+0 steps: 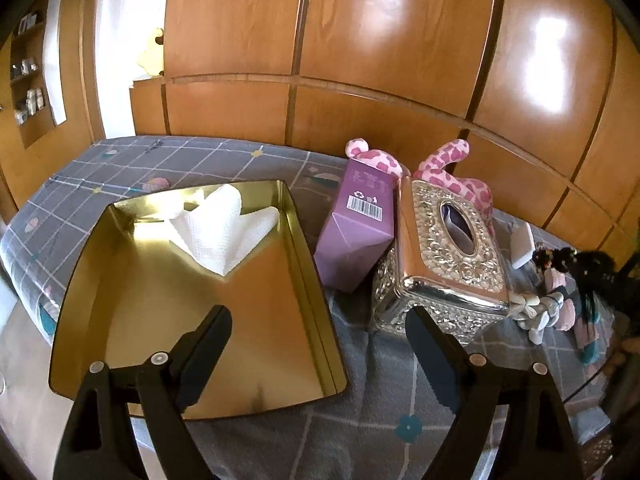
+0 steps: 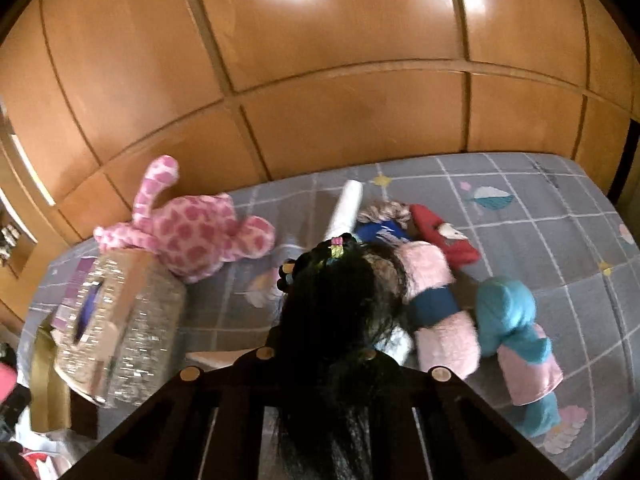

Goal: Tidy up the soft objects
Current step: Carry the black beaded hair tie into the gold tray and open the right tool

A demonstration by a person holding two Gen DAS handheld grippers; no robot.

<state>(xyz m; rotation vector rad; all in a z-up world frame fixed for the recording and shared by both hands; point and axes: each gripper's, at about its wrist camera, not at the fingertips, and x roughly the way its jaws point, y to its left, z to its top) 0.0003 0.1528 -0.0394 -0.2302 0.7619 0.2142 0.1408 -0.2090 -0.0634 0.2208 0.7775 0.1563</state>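
Now, step: the right hand-held gripper (image 2: 320, 344) is clenched on a doll (image 2: 340, 300) by its black hair, mid pick-up; the doll looks to be lifting clear of the bed (image 2: 520, 208).
Left side: the left hand-held gripper (image 1: 320, 320) is released, jaws wide, nothing between them, hovering over the near edge of the tray (image 1: 316, 280).
Doll's place: at the right gripper's tip, over the middle of the bed, right of the tissue box (image 2: 120, 320) and the pink plush (image 2: 188, 232).
Doll's axis: long axis runs near to far; the hair ties point far, the loose hair trails back to the camera. Body hidden, can't tell how it hangs.
Tray: gold, open, holding only a white paper towel (image 1: 228, 232) at its far end.
Next move, my guess: carry the doll left over the box and lower it into the tray's bare near half; hair is a slippery hold, so go gently.
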